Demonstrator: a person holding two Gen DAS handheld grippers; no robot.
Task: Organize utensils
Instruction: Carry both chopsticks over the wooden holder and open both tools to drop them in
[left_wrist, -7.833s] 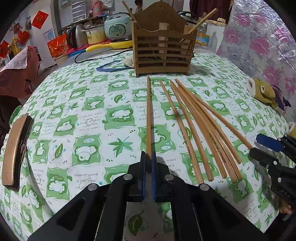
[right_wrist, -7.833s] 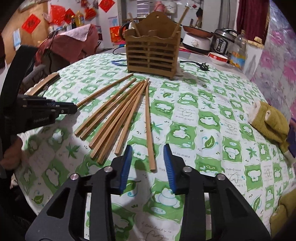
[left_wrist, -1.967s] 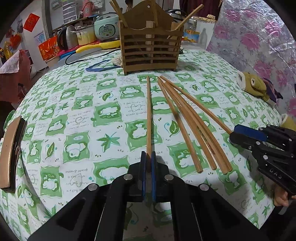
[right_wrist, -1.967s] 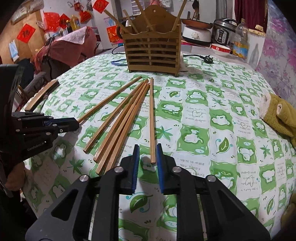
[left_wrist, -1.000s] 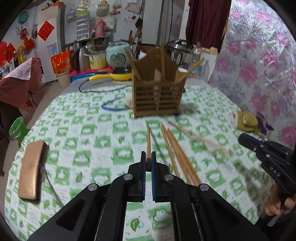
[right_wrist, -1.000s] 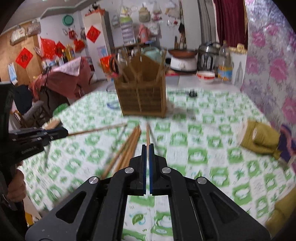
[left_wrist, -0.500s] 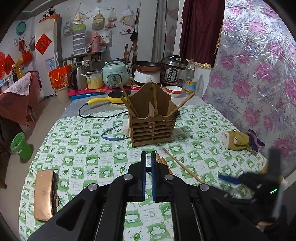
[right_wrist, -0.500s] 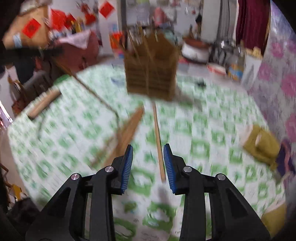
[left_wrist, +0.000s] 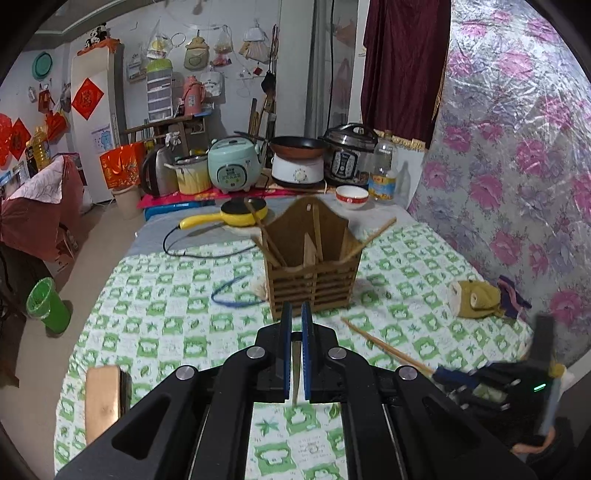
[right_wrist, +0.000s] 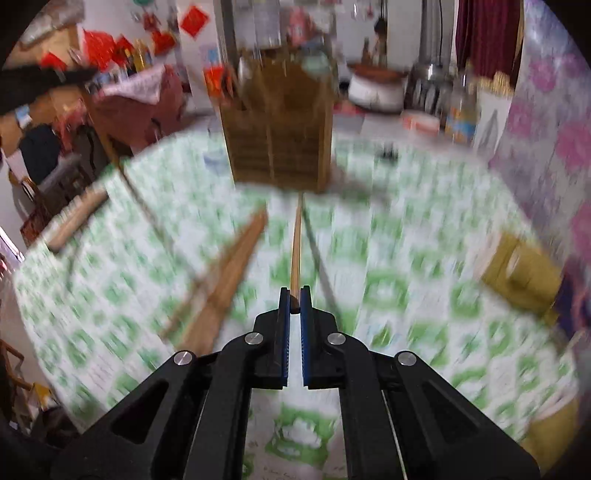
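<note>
Your left claw (left_wrist: 294, 321) sits high above the desk (left_wrist: 177, 317), pinched narrow on a thin wooden chopstick (left_wrist: 295, 369), facing the slatted wooden holder (left_wrist: 312, 284). Your right claw (right_wrist: 294, 295) has just snapped closed on the near end of another chopstick (right_wrist: 295, 251), which points toward the holder; several loose chopsticks (right_wrist: 225, 280) lie just left of it.

Red diamond paper (left_wrist: 87, 98) on the white cabinet showing a single Chinese character, tablecloth (left_wrist: 173, 325) squares carrying small printing too fine to read, right wrist view blurring, nothing readable there
</note>
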